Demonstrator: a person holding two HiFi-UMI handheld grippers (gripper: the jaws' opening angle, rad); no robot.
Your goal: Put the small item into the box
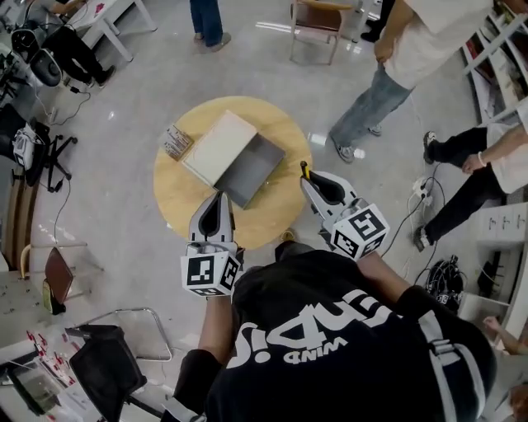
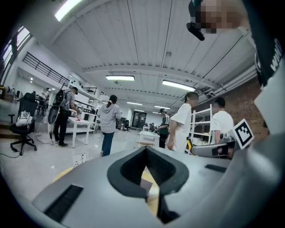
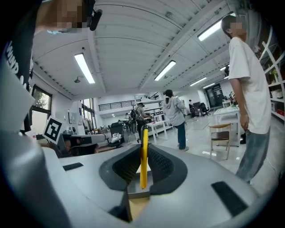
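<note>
An open box lies on the round wooden table (image 1: 272, 221): a grey tray (image 1: 250, 171) with its beige lid (image 1: 219, 148) beside it on the left. My right gripper (image 1: 304, 175) hovers at the table's right edge, just right of the tray, shut on a thin yellow stick-like item (image 1: 303, 169) with a dark tip. In the right gripper view the yellow item (image 3: 143, 156) stands upright between the pads of that gripper (image 3: 144, 144). My left gripper (image 1: 219, 198) is over the table's near edge, just below the tray, shut with nothing in it (image 2: 146, 150).
A small patterned packet (image 1: 175, 142) lies at the table's left edge next to the lid. A person in jeans (image 1: 375, 103) stands close on the right, another sits further right (image 1: 478, 157). A chair (image 1: 318, 21) stands beyond the table, a black chair (image 1: 107, 367) at near left.
</note>
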